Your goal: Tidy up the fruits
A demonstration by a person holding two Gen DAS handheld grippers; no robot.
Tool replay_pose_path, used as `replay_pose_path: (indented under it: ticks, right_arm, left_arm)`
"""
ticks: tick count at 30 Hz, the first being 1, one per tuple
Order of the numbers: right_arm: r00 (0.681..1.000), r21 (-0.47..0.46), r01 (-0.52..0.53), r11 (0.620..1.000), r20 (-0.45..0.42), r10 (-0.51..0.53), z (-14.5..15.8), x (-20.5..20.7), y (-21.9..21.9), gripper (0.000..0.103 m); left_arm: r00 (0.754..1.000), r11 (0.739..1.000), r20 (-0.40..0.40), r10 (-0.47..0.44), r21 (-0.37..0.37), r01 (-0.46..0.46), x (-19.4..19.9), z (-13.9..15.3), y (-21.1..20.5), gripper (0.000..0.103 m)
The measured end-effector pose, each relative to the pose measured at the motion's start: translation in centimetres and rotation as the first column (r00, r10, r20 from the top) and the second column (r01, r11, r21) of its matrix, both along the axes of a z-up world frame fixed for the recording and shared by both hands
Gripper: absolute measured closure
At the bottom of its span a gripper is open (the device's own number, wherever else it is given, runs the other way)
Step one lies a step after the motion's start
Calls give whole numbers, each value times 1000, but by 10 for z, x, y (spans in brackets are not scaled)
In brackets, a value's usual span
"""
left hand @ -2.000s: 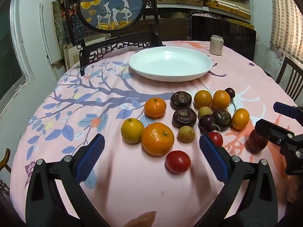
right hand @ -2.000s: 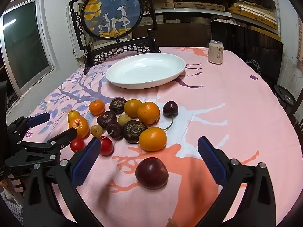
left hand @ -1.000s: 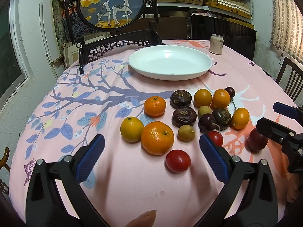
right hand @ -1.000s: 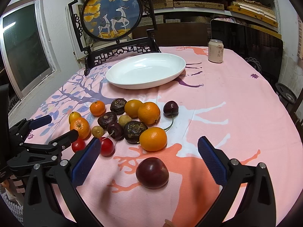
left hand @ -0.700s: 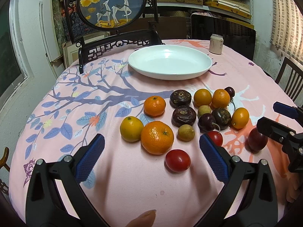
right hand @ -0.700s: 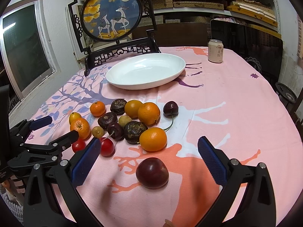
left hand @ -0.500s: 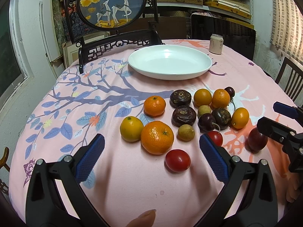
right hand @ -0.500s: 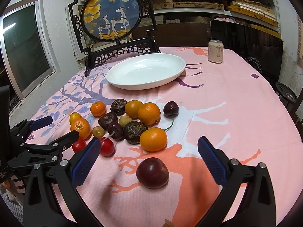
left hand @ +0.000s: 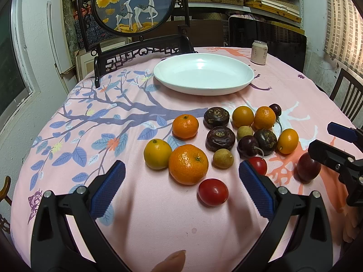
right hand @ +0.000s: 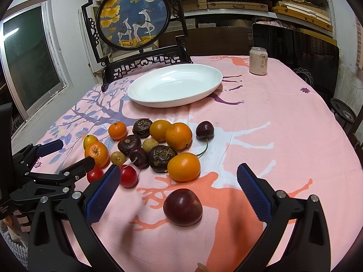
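Several fruits lie clustered on the pink tablecloth: oranges, dark wrinkled fruits, cherries, small red tomatoes. An empty white oval plate (left hand: 203, 73) (right hand: 175, 83) sits behind them. My left gripper (left hand: 181, 185) is open, its blue pads on either side of a large orange (left hand: 188, 164) and a red tomato (left hand: 213, 192). My right gripper (right hand: 178, 192) is open too, with a dark red plum (right hand: 182, 206) on the cloth just ahead between its fingers. The right gripper also shows at the right edge of the left wrist view, beside the plum (left hand: 307, 169).
A drink can (right hand: 258, 61) stands at the back right of the table. A carved dark screen with a deer painting (left hand: 133, 4) stands behind the plate. A chair back (left hand: 347, 95) rises at the right table edge. A fingertip (left hand: 169, 263) shows at the bottom.
Almost nothing differs; both views have shifted only very slightly, and both grippers stay open with the fruits unmoved.
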State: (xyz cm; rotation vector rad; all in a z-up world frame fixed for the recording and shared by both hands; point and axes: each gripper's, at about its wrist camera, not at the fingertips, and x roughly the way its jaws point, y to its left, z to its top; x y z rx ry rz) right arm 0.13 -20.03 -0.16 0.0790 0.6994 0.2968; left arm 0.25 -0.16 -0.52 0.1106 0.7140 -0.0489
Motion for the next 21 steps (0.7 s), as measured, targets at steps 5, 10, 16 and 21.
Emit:
replay_pose_path:
  ticks: [5,10,16,21]
  right_arm:
    - [1000,2,1,1000,1,-1,0,-1,-2,1]
    - [1000,3,0,1000,1,0,0,-1,-1,1]
    - [1000,4,-1,1000,0,1,0,-1,-1,1]
    - [1000,3,-2,1000,-1,2,4,-3,0,1]
  left_arm:
    - [1000,1000,-1,0,0,0,0,0,0,2]
    - [1000,1000,-1,-1,-1,1,1,-1,0,2]
    - [1000,1000,-2,0,-1,0,0,-1,-1,2]
    - [1000,1000,-6,-5,1,5,-1,-3,-3,2]
